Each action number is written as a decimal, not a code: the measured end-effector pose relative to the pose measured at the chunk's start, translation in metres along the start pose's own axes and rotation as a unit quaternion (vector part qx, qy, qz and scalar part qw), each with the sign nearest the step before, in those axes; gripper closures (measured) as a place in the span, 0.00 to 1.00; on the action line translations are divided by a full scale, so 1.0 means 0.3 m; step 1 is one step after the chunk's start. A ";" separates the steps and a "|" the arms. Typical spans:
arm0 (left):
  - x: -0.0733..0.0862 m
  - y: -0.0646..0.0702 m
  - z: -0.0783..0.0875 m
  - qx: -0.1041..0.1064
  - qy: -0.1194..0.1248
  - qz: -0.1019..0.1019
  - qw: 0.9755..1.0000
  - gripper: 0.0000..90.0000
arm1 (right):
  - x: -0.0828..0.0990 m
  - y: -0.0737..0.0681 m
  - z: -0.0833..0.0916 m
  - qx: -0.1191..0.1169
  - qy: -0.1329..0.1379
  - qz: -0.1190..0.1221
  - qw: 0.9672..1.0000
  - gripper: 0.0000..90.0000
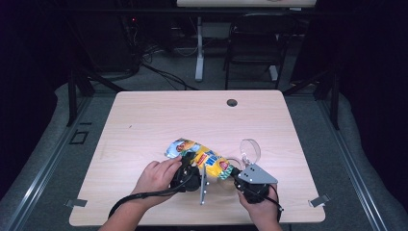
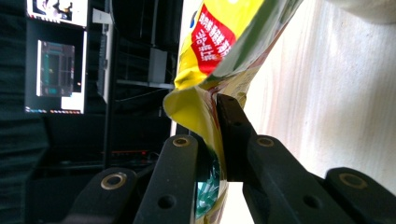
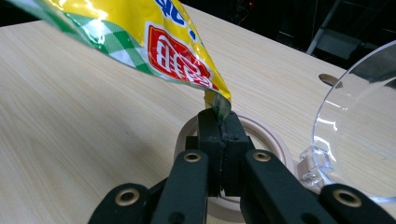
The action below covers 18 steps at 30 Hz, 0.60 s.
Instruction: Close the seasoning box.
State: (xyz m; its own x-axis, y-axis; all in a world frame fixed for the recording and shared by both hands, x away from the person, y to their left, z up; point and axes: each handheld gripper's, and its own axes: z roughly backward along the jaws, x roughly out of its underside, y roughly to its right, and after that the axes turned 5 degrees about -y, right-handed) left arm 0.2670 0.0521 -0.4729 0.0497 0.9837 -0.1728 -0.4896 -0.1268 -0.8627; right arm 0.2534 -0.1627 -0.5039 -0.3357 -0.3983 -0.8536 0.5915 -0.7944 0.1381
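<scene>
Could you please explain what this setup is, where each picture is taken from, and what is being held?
A person sits at a wooden table, holding a hand-operated two-jaw gripper in each hand. One picture looks down from above; the other two come from cameras riding on each gripper, looking along its black jaws. The left gripper and right gripper are both shut on edges of a yellow snack bag, lifting it between them. Beside the bag, a clear container with its lid raised stands on the table.
</scene>
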 end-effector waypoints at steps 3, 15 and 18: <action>0.006 0.006 -0.010 0.005 0.006 0.011 1.000 0.95 | 0.000 0.000 -0.002 0.000 0.002 0.000 1.000 1.00; 0.034 0.028 -0.030 0.040 0.016 0.074 0.996 0.95 | -0.001 0.001 0.000 0.001 0.005 0.003 1.000 1.00; 0.041 0.035 -0.035 0.048 0.019 0.089 0.995 0.95 | -0.002 0.000 -0.001 0.001 0.008 0.003 1.000 1.00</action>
State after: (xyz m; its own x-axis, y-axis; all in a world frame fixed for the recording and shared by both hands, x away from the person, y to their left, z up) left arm 0.2716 0.0616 -0.4891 -0.0121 0.9410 -0.3381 -0.5745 -0.2833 -0.7679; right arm 0.2537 -0.1623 -0.5036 -0.3200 -0.3960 -0.8607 0.5921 -0.7928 0.1446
